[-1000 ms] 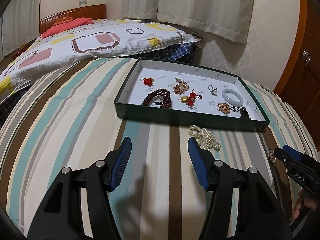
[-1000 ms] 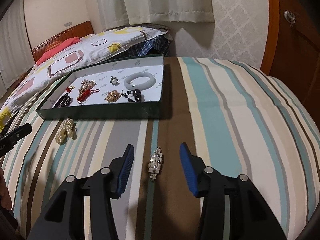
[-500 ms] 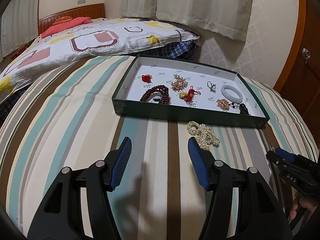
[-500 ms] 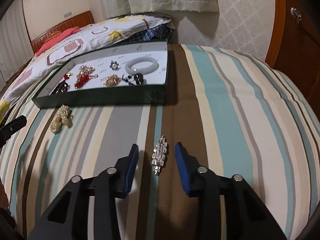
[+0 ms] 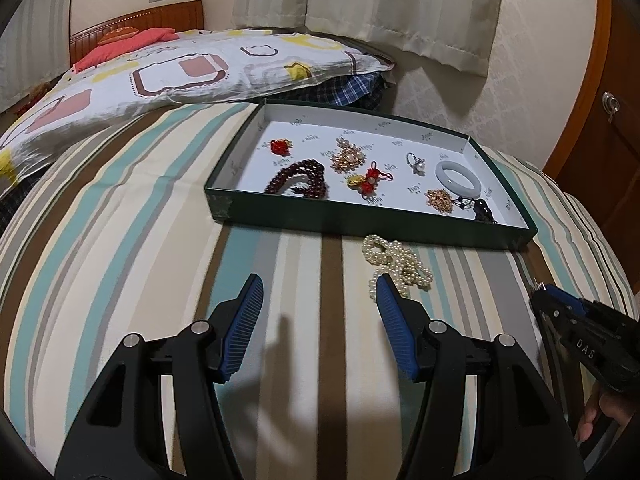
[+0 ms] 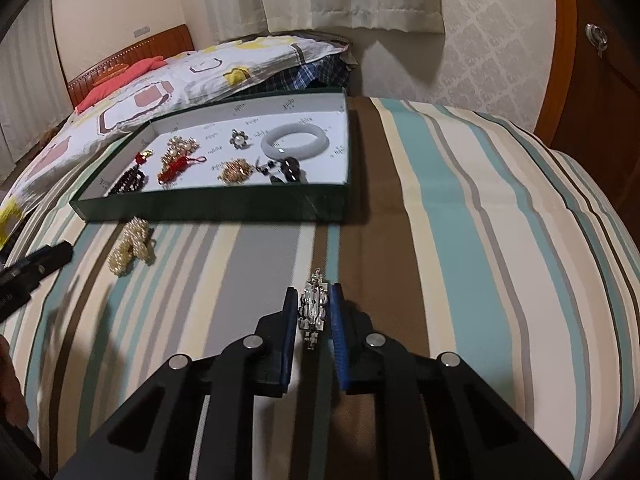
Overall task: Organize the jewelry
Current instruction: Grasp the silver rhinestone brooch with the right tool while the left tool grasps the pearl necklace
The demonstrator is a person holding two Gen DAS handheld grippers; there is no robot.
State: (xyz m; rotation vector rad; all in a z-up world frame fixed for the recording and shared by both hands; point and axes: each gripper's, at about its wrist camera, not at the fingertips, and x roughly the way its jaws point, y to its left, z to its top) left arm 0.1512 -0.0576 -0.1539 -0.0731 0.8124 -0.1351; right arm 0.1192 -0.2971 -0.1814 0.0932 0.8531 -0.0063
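Because the silver rhinestone brooch [image 6: 314, 307] lies loose on the striped bedspread [image 6: 460, 240], the right gripper [image 6: 314, 312] clamps it between its pads, while the left gripper [image 5: 318, 312] waits parted, the pearl strand [image 5: 396, 258] just beyond its right jaw, short of the green tray [image 5: 360, 222].

Support surface: bed with striped cover [image 6: 460, 208]. Lying directly on it: green tray [image 6: 208, 204], pearl necklace [image 5: 396, 260] just in front of the tray, silver brooch [image 6: 314, 308] nearer, well apart.
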